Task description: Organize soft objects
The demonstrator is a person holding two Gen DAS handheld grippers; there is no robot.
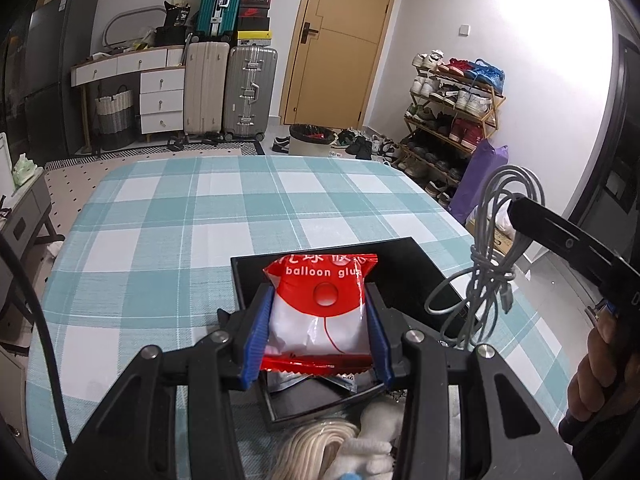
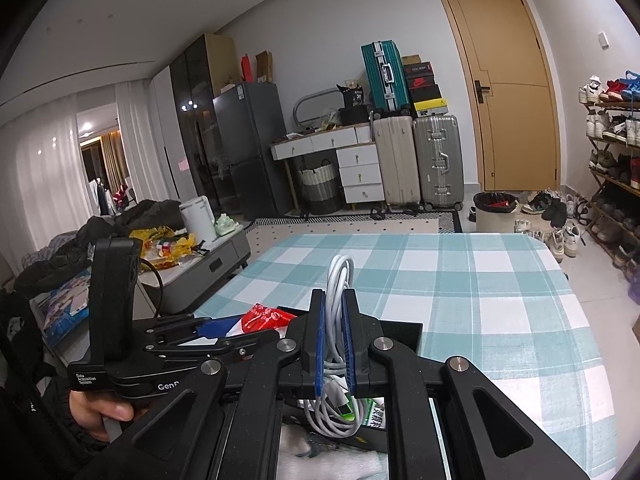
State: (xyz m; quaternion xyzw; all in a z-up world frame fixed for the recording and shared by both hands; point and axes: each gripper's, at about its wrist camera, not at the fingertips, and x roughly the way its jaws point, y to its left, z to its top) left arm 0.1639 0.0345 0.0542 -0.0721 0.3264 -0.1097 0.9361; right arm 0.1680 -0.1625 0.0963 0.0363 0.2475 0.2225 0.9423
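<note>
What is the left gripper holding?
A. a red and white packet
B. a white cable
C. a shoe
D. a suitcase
A. The left gripper has its blue pads pressed on both sides of a red and white packet marked "balloon glue"; the white cable is in the right gripper instead.

**A lived-in home interior**

We see a domestic room: stacked suitcases [image 2: 416, 160] beside a drawer unit [image 2: 352, 164], a loaded shoe rack [image 1: 452, 120] near a tan door [image 2: 508, 88], a fridge [image 2: 252, 148], and a table under checked cloth [image 1: 224, 216].
</note>
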